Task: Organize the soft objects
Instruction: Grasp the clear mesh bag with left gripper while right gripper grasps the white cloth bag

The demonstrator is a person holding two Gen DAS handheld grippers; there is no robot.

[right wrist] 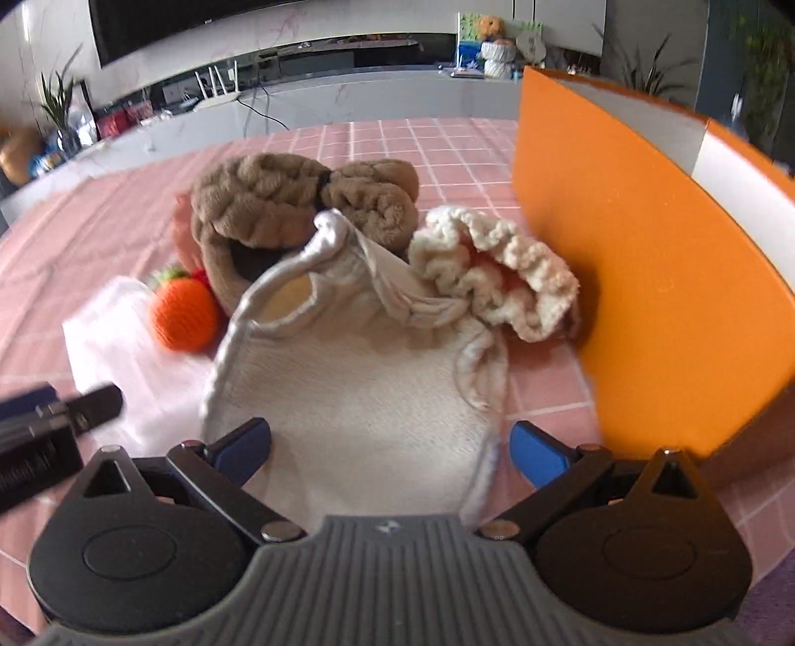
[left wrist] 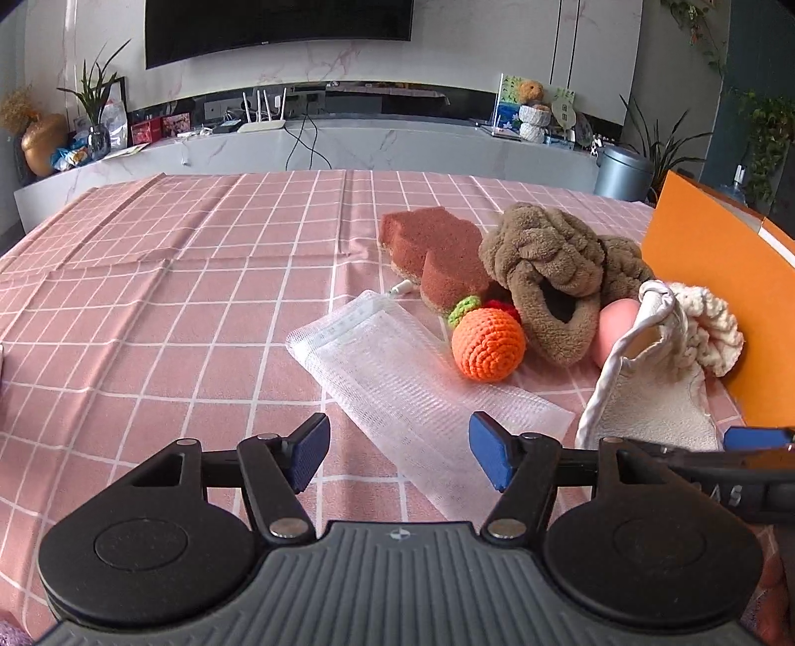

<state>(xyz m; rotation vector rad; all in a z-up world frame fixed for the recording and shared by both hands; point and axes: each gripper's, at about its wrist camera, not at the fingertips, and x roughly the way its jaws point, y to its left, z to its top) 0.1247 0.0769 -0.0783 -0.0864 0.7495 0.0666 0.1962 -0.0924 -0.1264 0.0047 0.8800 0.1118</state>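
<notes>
My left gripper (left wrist: 399,451) hangs with jaws wide and empty over a mesh bag (left wrist: 397,382); my right gripper (right wrist: 390,449) gapes over a cream mitt (right wrist: 357,377), pads not pressing. Beyond lie an orange ball (left wrist: 489,344), brown slippers (left wrist: 551,271), a sponge (left wrist: 432,248) and the orange box (right wrist: 636,258) on the worktop (left wrist: 174,298).

A pink checked tablecloth (left wrist: 174,298) covers the table. Beyond its far edge runs a pale marble-look console (left wrist: 348,144) bearing a white router (left wrist: 262,124) with upright antennas, a gold acorn-shaped ornament (left wrist: 42,144), red boxes (left wrist: 146,130) and a glass vase with a green plant (left wrist: 98,139). A dark television (left wrist: 278,25) hangs above. A grey bin (left wrist: 623,171) stands to the right.
</notes>
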